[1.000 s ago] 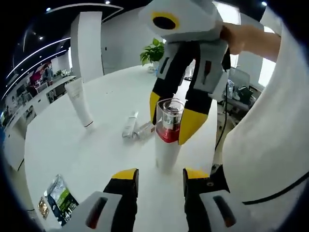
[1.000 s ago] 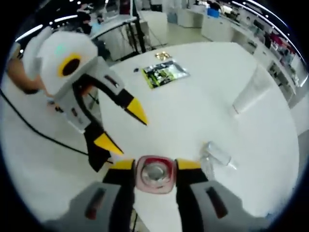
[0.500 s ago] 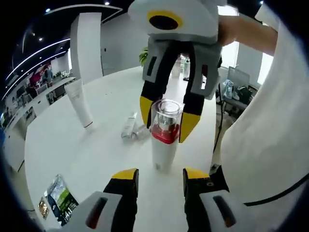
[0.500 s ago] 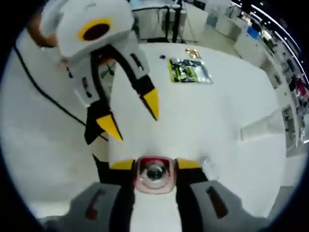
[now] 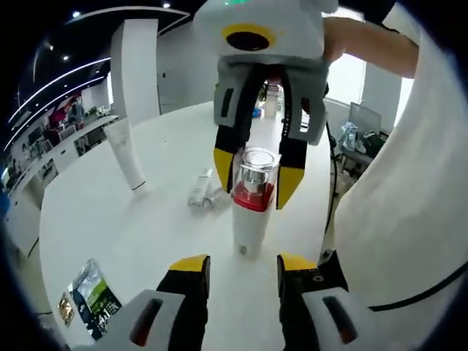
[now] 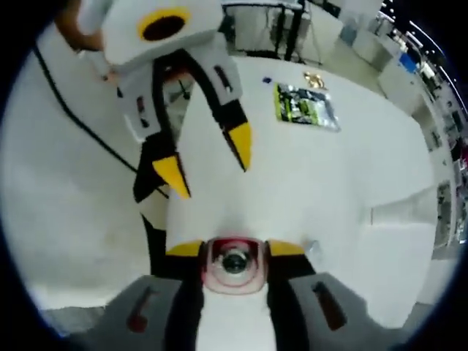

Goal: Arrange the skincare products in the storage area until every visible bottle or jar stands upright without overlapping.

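Observation:
A bottle (image 5: 247, 223) with a white body, red collar and clear cap stands upright, its base on the white table (image 5: 146, 227). My right gripper (image 5: 257, 177) reaches down from above and is shut on the bottle's neck. In the right gripper view the bottle's cap (image 6: 233, 265) sits between the right gripper's (image 6: 234, 249) yellow tips. My left gripper (image 5: 243, 265) is open and holds nothing, just in front of the bottle. The left gripper (image 6: 206, 159) also hangs open over the table edge. Two small clear bottles (image 5: 203, 193) lie on their sides behind. A white tube (image 5: 127, 155) stands upright further left.
A green and black sachet (image 5: 91, 291) lies near the table's front left edge, with a small gold item beside it. The sachet (image 6: 303, 105) and the white tube (image 6: 401, 212) also show from above. A person's white clothing (image 5: 409, 219) is to the right. A black cable hangs off the table.
The right gripper has swung more directly above the bottle, which now stands straighter. The left gripper stays open in the same place.

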